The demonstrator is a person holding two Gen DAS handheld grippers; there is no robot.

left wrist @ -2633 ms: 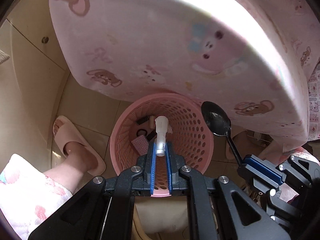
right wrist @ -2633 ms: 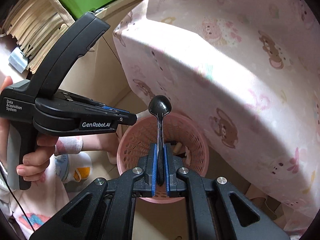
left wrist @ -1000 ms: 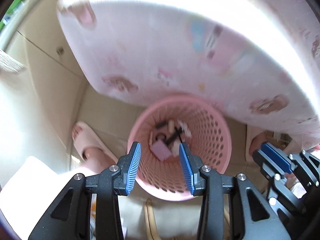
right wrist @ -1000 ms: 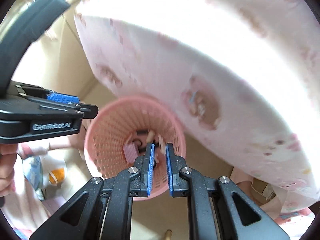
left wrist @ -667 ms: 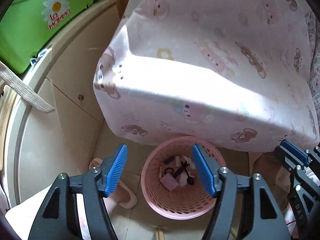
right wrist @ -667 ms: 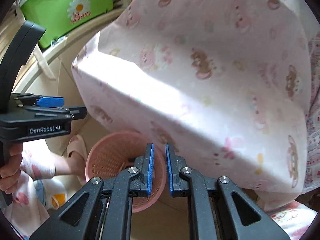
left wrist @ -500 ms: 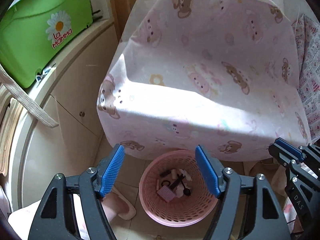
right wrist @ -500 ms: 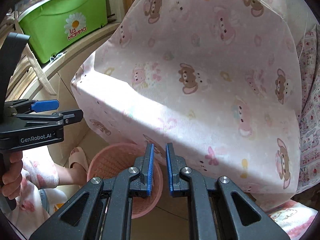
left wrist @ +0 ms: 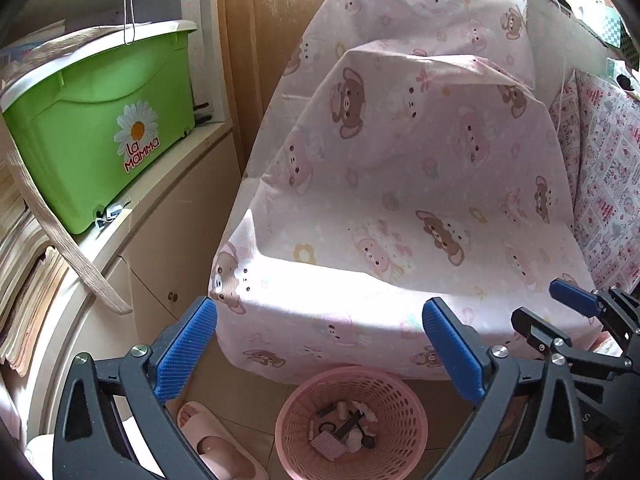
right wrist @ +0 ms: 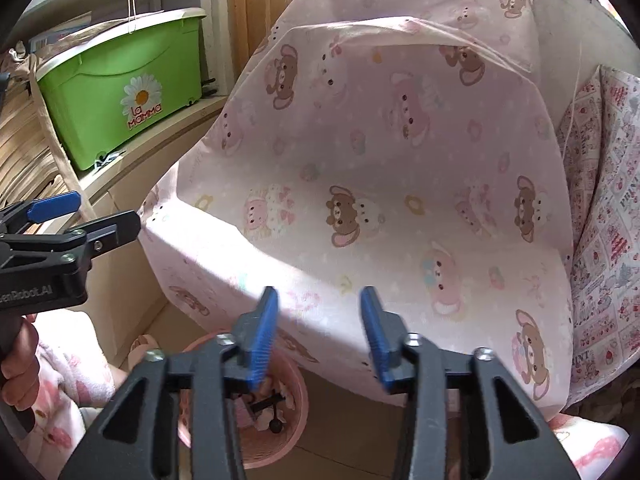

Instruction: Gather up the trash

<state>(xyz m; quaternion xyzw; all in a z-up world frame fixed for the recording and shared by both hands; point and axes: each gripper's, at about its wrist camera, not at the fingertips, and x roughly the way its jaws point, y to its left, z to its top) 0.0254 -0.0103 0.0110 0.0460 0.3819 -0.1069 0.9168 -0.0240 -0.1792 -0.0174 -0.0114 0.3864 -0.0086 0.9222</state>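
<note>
A pink perforated basket (left wrist: 404, 412) stands on the floor below the table edge and holds several small pieces of trash, among them a black spoon (left wrist: 362, 434) and a pink card (left wrist: 328, 446). My left gripper (left wrist: 320, 350) is wide open and empty, high above the basket. My right gripper (right wrist: 318, 334) is open and empty, also raised above the basket (right wrist: 298, 404), where the spoon (right wrist: 275, 414) shows. The table wears a pink bear-print cloth (left wrist: 420, 200).
A green storage box (left wrist: 100, 128) sits on a cream cabinet (left wrist: 160, 240) at the left. The person's slippered foot (left wrist: 208, 436) is on the floor left of the basket. A patterned cloth (left wrist: 604, 184) hangs at the right.
Both grippers let their items fall into the basket: the white plastic piece from the left, the black spoon from the right. Both then rose away; the right jaws have widened in the last half second.
</note>
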